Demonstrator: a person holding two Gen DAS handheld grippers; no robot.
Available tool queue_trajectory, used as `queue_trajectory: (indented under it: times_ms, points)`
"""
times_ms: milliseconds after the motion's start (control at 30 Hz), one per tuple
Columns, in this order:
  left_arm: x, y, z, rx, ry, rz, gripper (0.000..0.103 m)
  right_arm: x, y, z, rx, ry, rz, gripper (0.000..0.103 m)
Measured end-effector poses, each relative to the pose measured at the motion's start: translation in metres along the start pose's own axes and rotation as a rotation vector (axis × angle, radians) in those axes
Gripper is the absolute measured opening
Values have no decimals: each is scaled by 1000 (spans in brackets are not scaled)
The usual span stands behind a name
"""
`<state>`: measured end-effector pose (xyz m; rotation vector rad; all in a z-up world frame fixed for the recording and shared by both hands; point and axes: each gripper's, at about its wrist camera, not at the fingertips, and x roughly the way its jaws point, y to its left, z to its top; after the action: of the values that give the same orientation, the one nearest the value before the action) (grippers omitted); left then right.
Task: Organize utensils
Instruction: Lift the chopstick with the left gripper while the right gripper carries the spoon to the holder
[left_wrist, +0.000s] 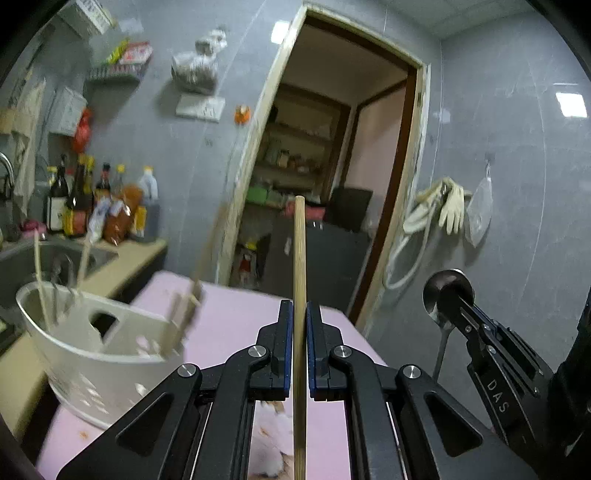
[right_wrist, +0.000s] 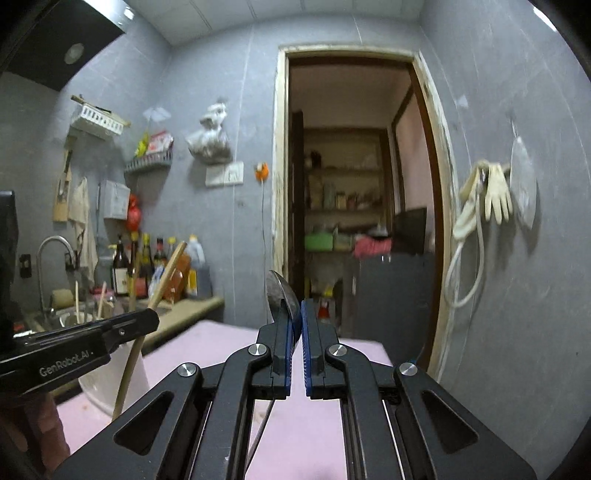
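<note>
My left gripper (left_wrist: 299, 306) is shut on a wooden chopstick (left_wrist: 299, 258) that stands upright between its blue pads, above the pink table (left_wrist: 236, 317). A white utensil holder (left_wrist: 96, 343) sits to its left with several chopsticks and utensils inside. My right gripper (right_wrist: 297, 306) is shut on a metal spoon (right_wrist: 282, 291), bowl upward, handle hanging below. The right gripper also shows in the left wrist view (left_wrist: 465, 314), holding the spoon (left_wrist: 445, 291). The left gripper (right_wrist: 147, 321) with its chopstick (right_wrist: 168, 273) shows at the left of the right wrist view, in front of the holder (right_wrist: 107, 384).
A counter (left_wrist: 125, 258) with sauce bottles (left_wrist: 77, 199) and a sink (left_wrist: 22, 262) lies at the left. An open doorway (left_wrist: 325, 184) is straight ahead. Gloves (left_wrist: 448, 206) hang on the right wall. The pink table ends near the doorway.
</note>
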<state>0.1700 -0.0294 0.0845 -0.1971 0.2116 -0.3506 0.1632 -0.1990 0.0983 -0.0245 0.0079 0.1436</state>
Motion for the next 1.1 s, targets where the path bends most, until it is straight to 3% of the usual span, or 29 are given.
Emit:
queue_trajectory:
  times_ms: [167,300,600,833,1100]
  points:
    - [-18,25,34,-4,-71,0,5,3,22,20,15,-65,31,3]
    - [-30,57,58,-36,-75,-22,5,11,40,37,34,-101,81,3]
    - [-45,140,96,-110,-162,75,5,35,92,59,47,-173,181,3]
    - [-41,202,104,-197,-218,140,5,53,127,67,18,-205,218,3]
    - [-25,227,96,-206,-260,211,5,76,161,45,-84,-197,160,2]
